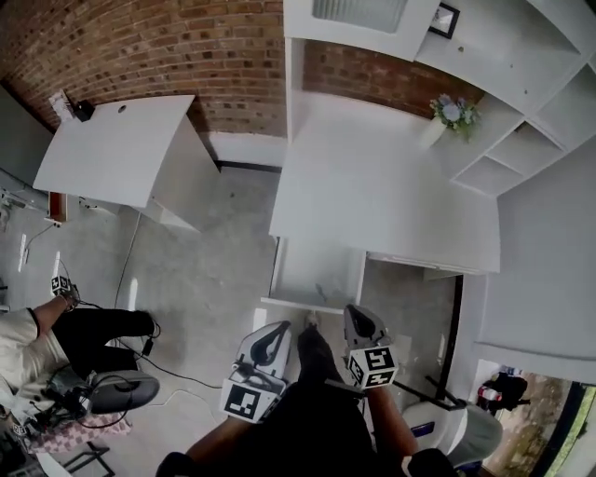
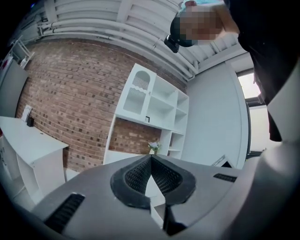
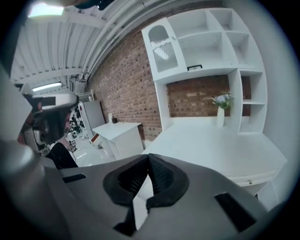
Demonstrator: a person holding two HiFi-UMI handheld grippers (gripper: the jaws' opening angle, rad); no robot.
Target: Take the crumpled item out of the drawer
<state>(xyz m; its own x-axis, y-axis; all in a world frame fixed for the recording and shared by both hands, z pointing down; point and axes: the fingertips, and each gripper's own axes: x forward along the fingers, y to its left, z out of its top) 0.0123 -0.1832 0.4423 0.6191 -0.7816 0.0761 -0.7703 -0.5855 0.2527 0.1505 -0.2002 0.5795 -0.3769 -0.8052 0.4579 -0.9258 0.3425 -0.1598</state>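
The drawer [image 1: 315, 272] stands pulled out from the front of the white counter [image 1: 372, 196], and only the head view sees into it. Its pale floor shows one small grey smudge [image 1: 319, 292] near the front edge. That smudge is too small and faint to tell whether it is the crumpled item. Neither tool view reaches the drawer's inside; both look across the counter top toward the brick wall [image 1: 186, 47].

The left tool [image 1: 277, 331] and the right tool [image 1: 357, 317] hover just in front of the drawer, apart from it. Their rear halves and the arms behind them sink into the person's dark clothing [image 1: 307, 419] at the bottom edge. In the left tool's view [image 2: 151, 159] the ribbed pads meet at the tips with nothing between them. The right tool's view [image 3: 148, 157] shows the same: jaws closed together, empty.

Each tool carries a cube [image 1: 247, 401] printed with black-and-white square patterns, which are codes rather than letters. A small dark frame [image 1: 444, 19] leans on the shelf unit [image 1: 521, 121], its contents too small to read. A vase of flowers [image 1: 452, 114] sits at the counter's far corner. A second white table [image 1: 121, 149] stands to the left. Beyond it a seated person [image 1: 56, 340] is cut off by the picture's edge.
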